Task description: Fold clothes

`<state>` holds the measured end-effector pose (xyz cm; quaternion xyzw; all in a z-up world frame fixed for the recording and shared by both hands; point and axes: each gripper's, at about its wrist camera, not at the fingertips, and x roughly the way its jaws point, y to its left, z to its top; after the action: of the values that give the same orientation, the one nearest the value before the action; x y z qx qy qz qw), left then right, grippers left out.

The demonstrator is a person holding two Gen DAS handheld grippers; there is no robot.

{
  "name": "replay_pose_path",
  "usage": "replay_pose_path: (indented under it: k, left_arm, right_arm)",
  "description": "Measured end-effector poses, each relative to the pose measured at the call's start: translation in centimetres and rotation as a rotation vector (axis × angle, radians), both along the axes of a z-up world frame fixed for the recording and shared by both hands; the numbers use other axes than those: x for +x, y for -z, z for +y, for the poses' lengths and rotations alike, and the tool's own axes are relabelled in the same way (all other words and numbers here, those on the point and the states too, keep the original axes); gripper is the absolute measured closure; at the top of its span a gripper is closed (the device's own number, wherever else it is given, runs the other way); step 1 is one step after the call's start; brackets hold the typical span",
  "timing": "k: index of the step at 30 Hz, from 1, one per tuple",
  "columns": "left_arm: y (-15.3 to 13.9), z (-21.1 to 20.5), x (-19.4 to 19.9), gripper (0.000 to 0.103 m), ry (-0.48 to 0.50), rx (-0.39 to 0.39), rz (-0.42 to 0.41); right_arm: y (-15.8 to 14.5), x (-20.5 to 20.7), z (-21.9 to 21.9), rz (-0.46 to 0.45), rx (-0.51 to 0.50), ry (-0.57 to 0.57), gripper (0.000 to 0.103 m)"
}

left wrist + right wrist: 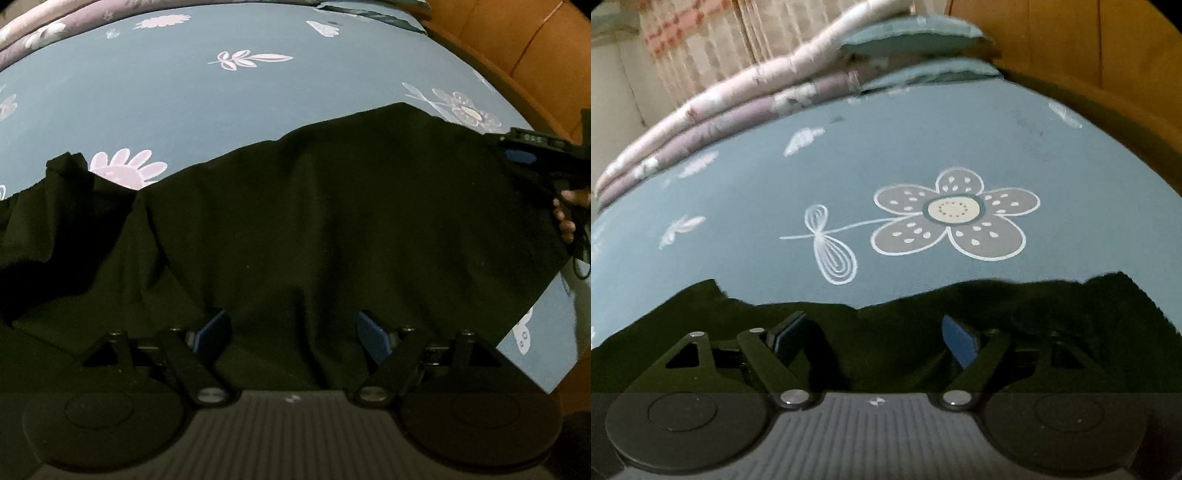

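A black garment (314,221) lies spread on a blue bedsheet printed with flowers (184,96). In the left wrist view it fills the middle, with a rumpled fold at its left end. My left gripper (293,328) hangs over its near part, jaws wide apart, and the blue pads (212,328) press on nothing. At the garment's right end my right gripper (524,147) shows with a hand (567,218) behind it. In the right wrist view my right gripper (873,334) stands open above the garment's far edge (886,321), with cloth below the pads and none pinched.
Folded pink and lilac quilts (713,122) and a blue pillow (916,37) are stacked at the far side of the bed. A wooden bed frame (1108,74) runs along the right. A pale curtain (701,48) hangs behind the quilts.
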<state>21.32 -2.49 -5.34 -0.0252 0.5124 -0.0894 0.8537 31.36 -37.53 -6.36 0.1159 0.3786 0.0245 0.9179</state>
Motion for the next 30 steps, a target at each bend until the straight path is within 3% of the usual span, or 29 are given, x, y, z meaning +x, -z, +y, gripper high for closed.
replay_pose_path:
  k: [4, 7, 14, 18, 21, 25, 30]
  left_arm:
    - [-0.7, 0.0, -0.4, 0.025, -0.023, -0.003, -0.019]
    - [-1.7, 0.1, -0.7, 0.025, -0.024, -0.006, -0.061]
    - [-0.2, 0.7, -0.3, 0.026, -0.047, -0.031, -0.036]
    - [0.1, 1.1, -1.0, 0.026, -0.018, -0.036, -0.031]
    - [-0.9, 1.9, -1.7, 0.036, -0.012, -0.060, -0.039]
    - [-3.0, 3.6, -1.5, 0.057, -0.044, -0.047, -0.110]
    - [-3.3, 5.7, 0.5, 0.060, -0.107, 0.002, -0.124]
  right_arm:
    - [-2.7, -1.3, 0.3, -0.010, 0.020, 0.000, 0.017]
    - [-3.7, -3.5, 1.8, 0.004, 0.005, -0.053, 0.009]
    - [-0.3, -5.9, 7.5, 0.126, -0.137, -0.207, 0.000]
    - [0.6, -6.4, 9.2, 0.117, -0.247, -0.234, 0.000]
    - [0.6, -6.4, 9.3, 0.124, -0.255, -0.238, 0.000]
    - [0.6, -6.5, 9.5, 0.126, -0.264, -0.218, 0.000]
    - [0.8, -6.2, 9.9, 0.119, -0.270, -0.173, 0.000]
